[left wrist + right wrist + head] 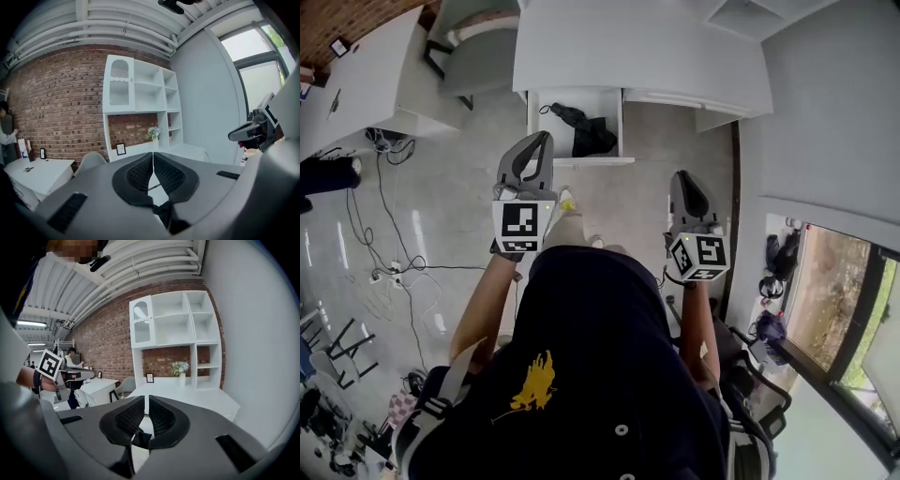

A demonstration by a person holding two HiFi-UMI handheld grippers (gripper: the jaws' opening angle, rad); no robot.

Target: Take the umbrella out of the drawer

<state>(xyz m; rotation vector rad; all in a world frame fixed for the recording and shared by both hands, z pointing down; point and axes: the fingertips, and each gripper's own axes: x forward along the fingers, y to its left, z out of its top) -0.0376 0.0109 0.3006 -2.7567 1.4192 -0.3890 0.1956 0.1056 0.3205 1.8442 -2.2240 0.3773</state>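
In the open drawer (581,161) under the front edge of the white bench (637,47), the umbrella (589,134) lies as a black, loosely bunched bundle. It fills the middle and right side of the drawer, and a thin strap or handle end reaches toward the drawer's back left corner. Nothing else shows in there with it.

The person stands back from the drawer, both arms out. The left tongs (544,139) are clenched, pads meeting at the tips with nothing between them (their own view shows only brick wall and white shelves beyond). The right tongs (682,176) are also clenched and empty. In the head view they sit off to the right of the drawer, over bare floor, and their own view looks at the bench top and shelf unit, not into the drawer. The left tongs are the nearer pair, just short of the drawer's front left corner in the head view. Neither pair touches the umbrella.

Handling guess: a compact folding type, light, with soft and probably slippery fabric. The loose canopy folds would likely bunch and slide if pinched alone. It looks better to grasp the stiff core, meaning the shaft or handle through the thick of the bundle. The strap looks too thin to trust. The tongs must open first. Fabric or ribs could snag the drawer's rim on the way out.
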